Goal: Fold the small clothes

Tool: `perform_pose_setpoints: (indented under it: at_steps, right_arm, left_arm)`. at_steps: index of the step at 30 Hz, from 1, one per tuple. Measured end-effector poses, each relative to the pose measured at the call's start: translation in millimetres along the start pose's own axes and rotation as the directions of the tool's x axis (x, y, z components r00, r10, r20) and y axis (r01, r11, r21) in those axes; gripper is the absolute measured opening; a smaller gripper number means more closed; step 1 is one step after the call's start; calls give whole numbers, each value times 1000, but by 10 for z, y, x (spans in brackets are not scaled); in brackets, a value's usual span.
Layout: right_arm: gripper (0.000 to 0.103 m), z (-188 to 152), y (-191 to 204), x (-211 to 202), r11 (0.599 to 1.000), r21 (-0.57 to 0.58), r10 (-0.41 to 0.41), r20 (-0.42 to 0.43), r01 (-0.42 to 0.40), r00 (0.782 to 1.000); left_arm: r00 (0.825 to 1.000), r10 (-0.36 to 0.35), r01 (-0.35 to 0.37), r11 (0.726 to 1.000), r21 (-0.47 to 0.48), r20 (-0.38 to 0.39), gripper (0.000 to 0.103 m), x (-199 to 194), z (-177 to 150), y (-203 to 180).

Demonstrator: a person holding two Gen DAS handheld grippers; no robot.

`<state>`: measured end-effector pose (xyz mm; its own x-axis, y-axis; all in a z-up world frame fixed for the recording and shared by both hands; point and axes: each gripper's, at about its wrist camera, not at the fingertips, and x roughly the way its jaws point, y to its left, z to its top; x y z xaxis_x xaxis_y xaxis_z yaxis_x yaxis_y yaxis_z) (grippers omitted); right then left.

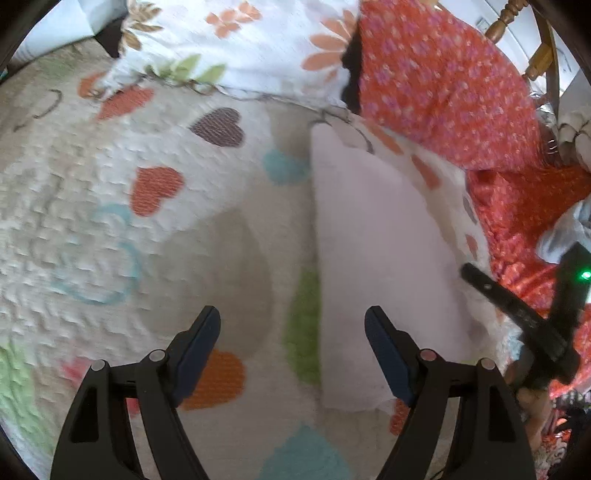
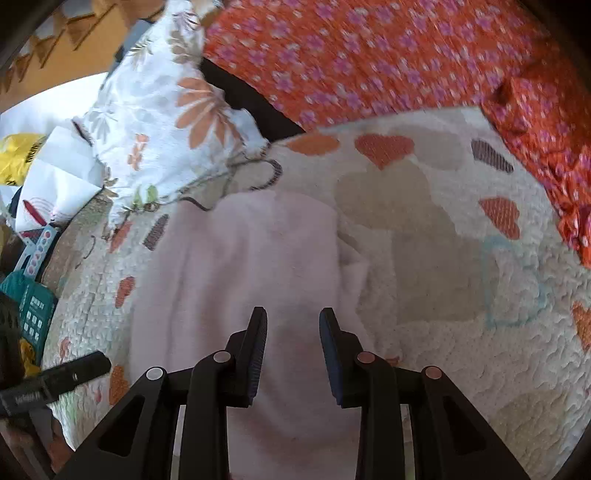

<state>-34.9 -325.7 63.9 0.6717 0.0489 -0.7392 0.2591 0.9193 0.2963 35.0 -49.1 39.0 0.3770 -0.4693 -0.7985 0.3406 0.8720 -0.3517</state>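
A pale pink small garment [image 1: 373,266] lies flat on a quilted bedspread with coloured hearts [image 1: 122,192]. In the left wrist view my left gripper [image 1: 291,332] is open and empty, just above the quilt at the garment's left edge. The right gripper's fingers [image 1: 517,314] show at the garment's right side. In the right wrist view the garment [image 2: 236,266] fills the middle, and my right gripper [image 2: 293,325] hangs over it, jaws partly open, holding nothing. The left gripper's finger [image 2: 66,373] shows at lower left.
An orange floral cloth [image 1: 443,85] and a white floral pillow [image 1: 236,48] lie at the far side of the bed [image 2: 443,221]. A wooden chair [image 1: 517,33] stands behind. Papers, a yellow bag [image 2: 18,155] and a teal item [image 2: 33,314] lie left.
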Motion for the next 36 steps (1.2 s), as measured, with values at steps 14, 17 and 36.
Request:
perform_pose_setpoints:
  at_steps: [14,17,36]
  right_arm:
    - [33,-437,836,231,950,-310,16,-103,-47,995]
    - [33,-482,874,235,941,-337,-3,-88,-27,996]
    - [33,207,1233,737,965,-262,-17,-69,-2,997]
  left_arm:
    - [994,108,-107,994,37,-15,80,-37,-202,239]
    - [994,112,-112,993,37,-16,80,-62,-215,274]
    - [995,93,-93,995,33,26,80,-202,-72,305]
